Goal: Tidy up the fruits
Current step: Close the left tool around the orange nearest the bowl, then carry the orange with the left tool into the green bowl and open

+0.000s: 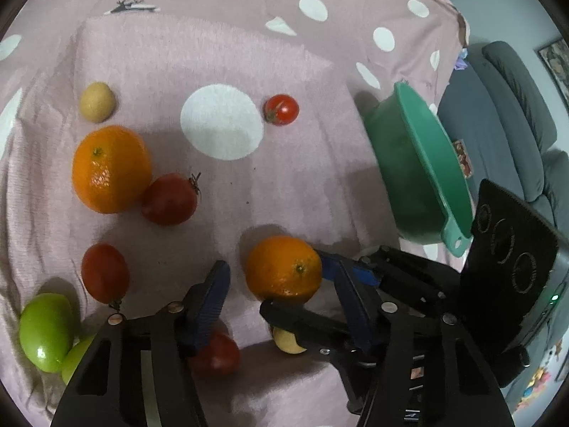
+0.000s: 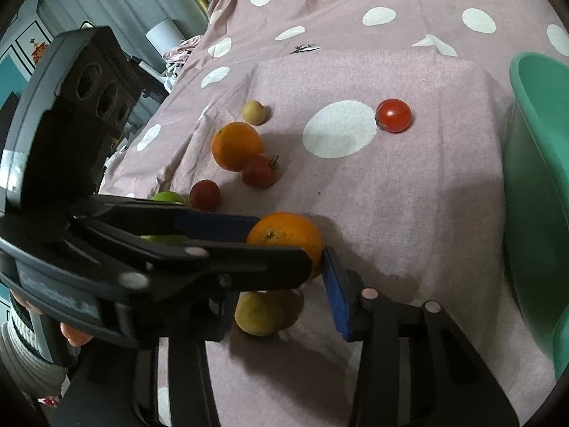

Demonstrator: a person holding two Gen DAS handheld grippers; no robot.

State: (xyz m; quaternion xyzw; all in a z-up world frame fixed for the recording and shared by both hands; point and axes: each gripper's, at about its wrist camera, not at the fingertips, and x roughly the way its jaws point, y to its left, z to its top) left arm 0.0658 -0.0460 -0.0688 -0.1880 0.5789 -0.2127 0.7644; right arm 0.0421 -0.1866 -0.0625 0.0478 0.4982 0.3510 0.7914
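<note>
- Left gripper is tilted steeply down, fingers spread around an orange. There is a gap at the left pad, so no clamp.
- Right gripper crosses in from the right, also tilted down. Its jaws are apart over a small yellow fruit, and the right pad's tip is at the orange's edge.
- The orange is dimpled and glossy and sits on the tabletop toward the near edge.
- The finger pads are ribbed blue and the frames are matte black.
- The tablecloth is pink woven fabric with white dots, wrinkled.
- A smooth green plastic bowl stands at the right edge; its sticker is unreadable.
- A ribbed knit sleeve is at the left.
</note>
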